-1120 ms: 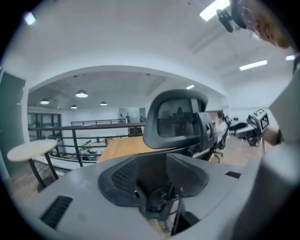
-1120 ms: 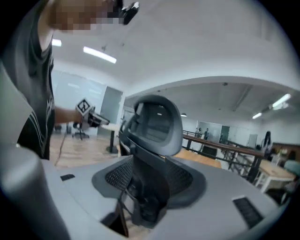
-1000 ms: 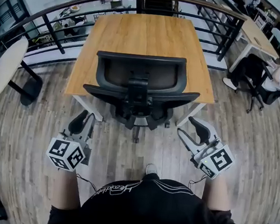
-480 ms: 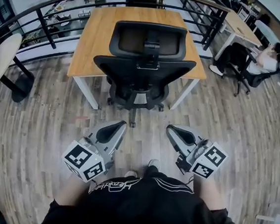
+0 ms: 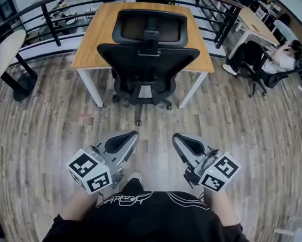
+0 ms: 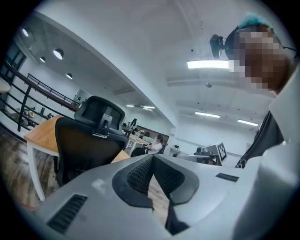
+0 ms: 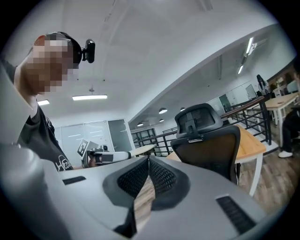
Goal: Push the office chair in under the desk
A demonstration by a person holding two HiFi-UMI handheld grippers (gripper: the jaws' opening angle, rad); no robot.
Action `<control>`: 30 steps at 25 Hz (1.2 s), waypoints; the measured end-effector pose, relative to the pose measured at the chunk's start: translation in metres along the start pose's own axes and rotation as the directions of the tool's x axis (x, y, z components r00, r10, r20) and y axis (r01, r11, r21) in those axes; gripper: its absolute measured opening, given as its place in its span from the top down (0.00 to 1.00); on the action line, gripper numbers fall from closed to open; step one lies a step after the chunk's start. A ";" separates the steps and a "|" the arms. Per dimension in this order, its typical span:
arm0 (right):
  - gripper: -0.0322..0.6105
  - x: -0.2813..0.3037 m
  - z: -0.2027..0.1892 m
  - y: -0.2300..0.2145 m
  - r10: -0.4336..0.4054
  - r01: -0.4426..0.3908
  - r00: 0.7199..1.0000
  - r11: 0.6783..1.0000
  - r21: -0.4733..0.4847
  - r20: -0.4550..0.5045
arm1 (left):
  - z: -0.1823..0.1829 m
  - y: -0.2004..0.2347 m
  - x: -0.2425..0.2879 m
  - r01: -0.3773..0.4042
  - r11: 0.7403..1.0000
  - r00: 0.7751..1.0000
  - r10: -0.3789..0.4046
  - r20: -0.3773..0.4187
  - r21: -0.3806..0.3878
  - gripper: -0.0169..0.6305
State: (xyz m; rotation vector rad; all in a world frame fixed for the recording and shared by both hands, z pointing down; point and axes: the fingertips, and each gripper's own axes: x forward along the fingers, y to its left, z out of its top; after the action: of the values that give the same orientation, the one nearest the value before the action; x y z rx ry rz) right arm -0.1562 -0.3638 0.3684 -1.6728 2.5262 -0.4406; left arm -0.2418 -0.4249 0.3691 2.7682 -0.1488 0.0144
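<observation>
A black office chair (image 5: 147, 53) stands with its back to me, its seat partly under the wooden desk (image 5: 98, 31). The chair's back (image 6: 86, 147) rises ahead in the left gripper view and the same chair back (image 7: 208, 150) in the right gripper view. My left gripper (image 5: 133, 136) hangs low over the floor, well short of the chair, jaws shut with nothing between them. My right gripper (image 5: 176, 137) is beside it, also shut and empty. Both point toward the chair.
A black railing (image 5: 54, 24) runs behind the desk. A person sits on another chair (image 5: 269, 63) at a desk at the right. A dark-based table (image 5: 10, 60) stands at the left. Wood floor (image 5: 155, 129) lies between me and the chair.
Both grippers shut and drew back toward my body and closer together. The chair and desk now sit farther from me in the head view.
</observation>
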 end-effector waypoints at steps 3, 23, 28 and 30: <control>0.88 -0.034 -0.008 0.010 0.004 -0.004 1.000 1.000 0.021 0.018 | -0.016 -0.037 0.006 0.014 1.000 1.000 -0.014 -0.009 0.005 0.96; 0.89 -0.149 -0.001 0.091 0.086 -0.077 0.992 0.992 -0.097 0.092 | -0.030 -0.183 -0.020 -0.003 0.982 0.999 -0.007 0.053 0.187 0.96; 0.89 -0.154 0.005 0.099 0.108 -0.095 0.989 0.988 -0.122 0.104 | -0.020 -0.190 -0.023 -0.031 0.975 0.997 0.014 0.076 0.221 0.96; 0.89 -0.157 0.008 0.103 0.115 -0.100 0.987 0.986 -0.134 0.109 | -0.018 -0.193 -0.025 -0.036 0.973 0.997 0.018 0.081 0.228 0.96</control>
State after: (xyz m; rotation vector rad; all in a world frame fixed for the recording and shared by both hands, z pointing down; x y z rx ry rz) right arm -0.1829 -0.1850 0.3172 -1.5419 2.5915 -0.1699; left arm -0.2462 -0.2372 0.3155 2.9992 -0.2186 -0.0749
